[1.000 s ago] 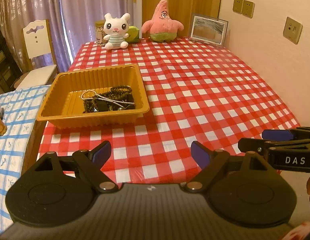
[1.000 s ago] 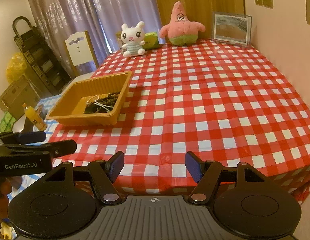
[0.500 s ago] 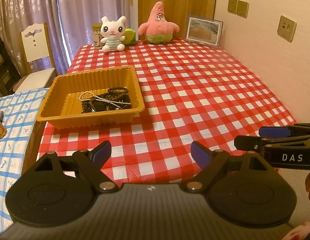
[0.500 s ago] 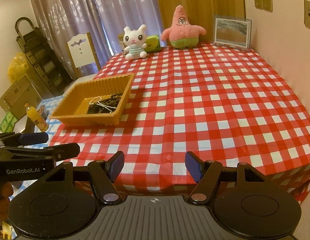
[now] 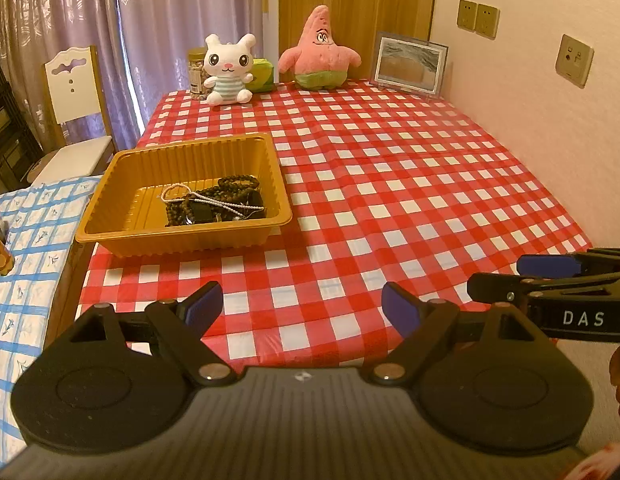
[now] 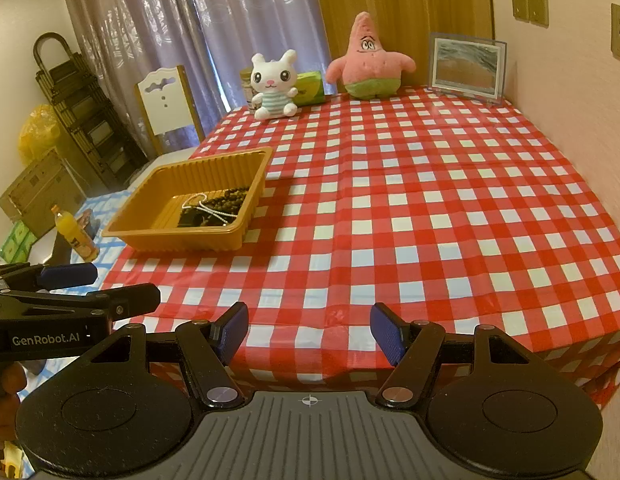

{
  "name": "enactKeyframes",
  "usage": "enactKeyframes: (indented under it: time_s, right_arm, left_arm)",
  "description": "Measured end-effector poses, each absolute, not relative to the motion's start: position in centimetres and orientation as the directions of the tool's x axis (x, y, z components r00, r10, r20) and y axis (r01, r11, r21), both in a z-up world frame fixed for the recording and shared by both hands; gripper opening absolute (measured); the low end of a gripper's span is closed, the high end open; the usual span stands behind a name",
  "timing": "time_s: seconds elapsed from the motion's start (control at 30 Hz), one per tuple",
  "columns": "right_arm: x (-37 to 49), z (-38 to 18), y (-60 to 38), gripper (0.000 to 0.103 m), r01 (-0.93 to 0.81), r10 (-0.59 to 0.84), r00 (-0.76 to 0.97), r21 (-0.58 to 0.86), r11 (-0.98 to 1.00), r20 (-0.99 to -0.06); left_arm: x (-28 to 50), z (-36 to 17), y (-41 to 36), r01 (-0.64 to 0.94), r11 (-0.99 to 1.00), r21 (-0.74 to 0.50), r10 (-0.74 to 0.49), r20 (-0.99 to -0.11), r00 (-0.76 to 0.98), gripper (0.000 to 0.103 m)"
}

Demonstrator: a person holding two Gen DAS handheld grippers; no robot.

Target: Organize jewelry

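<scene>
An orange plastic tray (image 5: 110,196) (image 6: 150,188) sits at the left side of the red checked table. Inside it lies a tangle of jewelry (image 5: 214,204) (image 6: 208,208): dark bead strings and a thin pale chain. My left gripper (image 5: 302,308) hovers open over the table's near edge, well short of the tray, nothing between its blue pads. My right gripper (image 6: 308,330) is also open and empty above the near edge. Each gripper shows from the side in the other's view: the right gripper (image 5: 522,276) and the left gripper (image 6: 110,284).
At the far edge stand a white bunny plush (image 5: 228,70), a pink starfish plush (image 5: 320,54), a jar (image 5: 196,72) and a framed picture (image 5: 410,62). A wall runs along the right. A blue checked surface (image 5: 26,264) with a bottle (image 6: 74,234) and a white chair (image 5: 74,92) are left.
In the left wrist view the scene has slid slightly down and away, as the left gripper drew back a little. The right gripper held still. Both stayed open.
</scene>
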State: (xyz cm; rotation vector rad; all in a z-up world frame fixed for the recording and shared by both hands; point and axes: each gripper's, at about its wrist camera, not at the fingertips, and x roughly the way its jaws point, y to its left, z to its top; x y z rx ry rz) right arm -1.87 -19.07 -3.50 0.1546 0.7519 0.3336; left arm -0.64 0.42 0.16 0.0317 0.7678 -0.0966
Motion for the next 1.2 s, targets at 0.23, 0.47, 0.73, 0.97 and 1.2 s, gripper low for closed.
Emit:
enactKeyframes:
  time_s: [0.23,0.47,0.73,0.97,1.2]
  right_arm:
    - [-1.86,-3.5,-19.1,0.067,-0.242,0.351,0.681,0.255,0.936,-0.643]
    - [-1.85,-3.49,-19.06,0.067,-0.244,0.353,0.681,0.255,0.936,-0.642]
    - [-1.83,-3.39,-18.95,0.067,-0.248,0.354,0.68,0.253,0.935,-0.642]
    - [-1.76,-3.36,-18.89,0.067,-0.25,0.355,0.68,0.253,0.935,-0.641]
    - [-1.75,-3.4,-18.95,0.067,-0.25,0.356,0.679,0.253,0.934,-0.642]
  left_arm:
    - [-0.67,0.16,0.41,0.099,0.995,-0.006,-0.076,-0.695,0.715,0.085]
    - [-0.66,0.16,0.42,0.099,0.995,-0.006,-0.076,-0.695,0.715,0.085]
    - [-0.67,0.16,0.46,0.099,0.995,-0.006,-0.075,-0.695,0.715,0.085]
    - [-0.68,0.18,0.48,0.099,0.995,-0.007,-0.076,-0.694,0.716,0.085]
    - [-0.6,0.28,0.52,0.099,0.995,-0.007,-0.076,-0.694,0.716,0.085]
